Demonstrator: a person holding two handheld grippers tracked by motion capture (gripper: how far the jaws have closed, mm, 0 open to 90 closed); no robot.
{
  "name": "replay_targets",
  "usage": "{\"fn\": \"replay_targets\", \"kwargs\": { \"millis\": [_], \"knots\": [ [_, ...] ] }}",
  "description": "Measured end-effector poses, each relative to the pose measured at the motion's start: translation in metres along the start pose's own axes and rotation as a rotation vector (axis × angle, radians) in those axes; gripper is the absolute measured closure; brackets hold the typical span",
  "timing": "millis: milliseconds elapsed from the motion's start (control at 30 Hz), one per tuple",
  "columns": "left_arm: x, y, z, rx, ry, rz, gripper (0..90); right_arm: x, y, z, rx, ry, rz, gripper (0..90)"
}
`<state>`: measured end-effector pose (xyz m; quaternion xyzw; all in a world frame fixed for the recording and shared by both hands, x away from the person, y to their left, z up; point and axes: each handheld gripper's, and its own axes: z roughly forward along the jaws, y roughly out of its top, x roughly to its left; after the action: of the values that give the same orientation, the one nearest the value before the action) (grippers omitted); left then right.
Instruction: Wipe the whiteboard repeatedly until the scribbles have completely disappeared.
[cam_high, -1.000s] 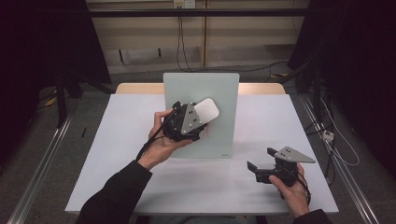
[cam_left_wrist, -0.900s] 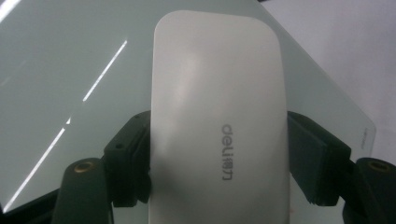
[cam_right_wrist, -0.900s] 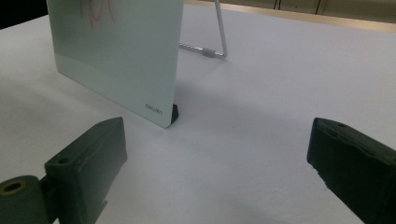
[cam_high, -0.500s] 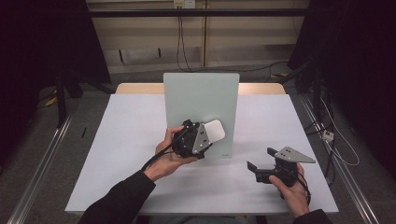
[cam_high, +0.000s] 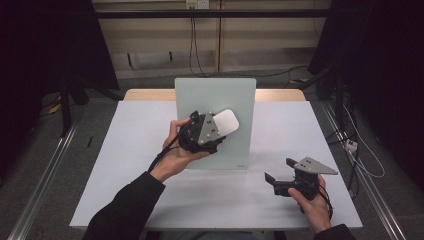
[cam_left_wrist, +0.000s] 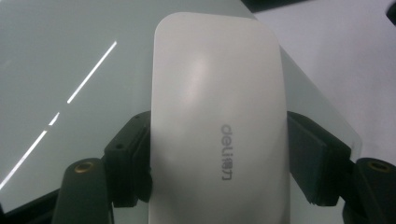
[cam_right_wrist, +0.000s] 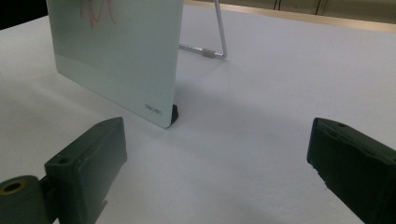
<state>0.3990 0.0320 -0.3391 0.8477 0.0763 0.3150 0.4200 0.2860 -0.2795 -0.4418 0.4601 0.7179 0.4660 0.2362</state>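
Desk-top glass writing board (cam_high: 215, 100) standing propped on the white table (cam_high: 125, 150), with red marks (cam_right_wrist: 95, 11) showing near its upper edge in the right gripper view. The left gripper (cam_high: 220, 131) is gripping a white eraser (cam_high: 226, 121) by its long sides, its jaws closed snugly on it; in the left gripper view the eraser (cam_left_wrist: 217, 126) is lying flat against, or just in front of, the board's face, and contact cannot be told for certain. In the high view the eraser is sitting over the middle of the board, slightly right of centre. The right gripper (cam_high: 276, 175) is resting low on the near right of the table, well apart from the board, its jaws standing wide open and holding nothing.

Step in hand, as judged: wiping the board with the eraser. The next move is calling for the eraser to be kept flat to the glass and carried toward the red marks, with light pressure, since the board is leaning on a thin wire stand (cam_right_wrist: 219, 32) and may be tipping if pushed hard.
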Motion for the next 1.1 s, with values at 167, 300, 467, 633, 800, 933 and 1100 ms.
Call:
{"fn": "replay_targets", "kwargs": {
  "millis": [167, 300, 467, 633, 800, 933, 1100],
  "knots": [
    [-0.005, -0.004, 0.002, 0.004, 0.007, 0.018, 30.0, 0.000, 0.000, 0.000, -0.001, 0.003, -0.005, 4.6],
    [-0.018, -0.009, 0.007, 0.028, -0.014, 0.051, 30.0, 0.001, 0.000, 0.000, -0.002, 0.002, -0.005, 4.6],
    [-0.035, -0.018, 0.014, 0.053, -0.065, 0.073, 30.0, 0.000, 0.000, 0.000, -0.001, 0.003, -0.005, 4.6],
    [-0.049, -0.025, 0.020, 0.072, -0.089, 0.103, 30.1, 0.001, 0.000, 0.000, -0.001, 0.002, -0.004, 4.6],
    [-0.060, -0.031, 0.024, 0.113, -0.117, 0.147, 30.0, 0.000, 0.000, 0.000, -0.001, 0.002, -0.005, 4.6],
    [-0.064, -0.031, 0.026, 0.123, -0.118, 0.152, 30.0, 0.000, 0.000, 0.000, -0.001, 0.000, -0.005, 4.6],
    [-0.055, -0.030, 0.021, 0.096, -0.109, 0.107, 30.0, 0.000, 0.000, 0.000, 0.000, 0.000, -0.002, 4.6]
  ]
}}
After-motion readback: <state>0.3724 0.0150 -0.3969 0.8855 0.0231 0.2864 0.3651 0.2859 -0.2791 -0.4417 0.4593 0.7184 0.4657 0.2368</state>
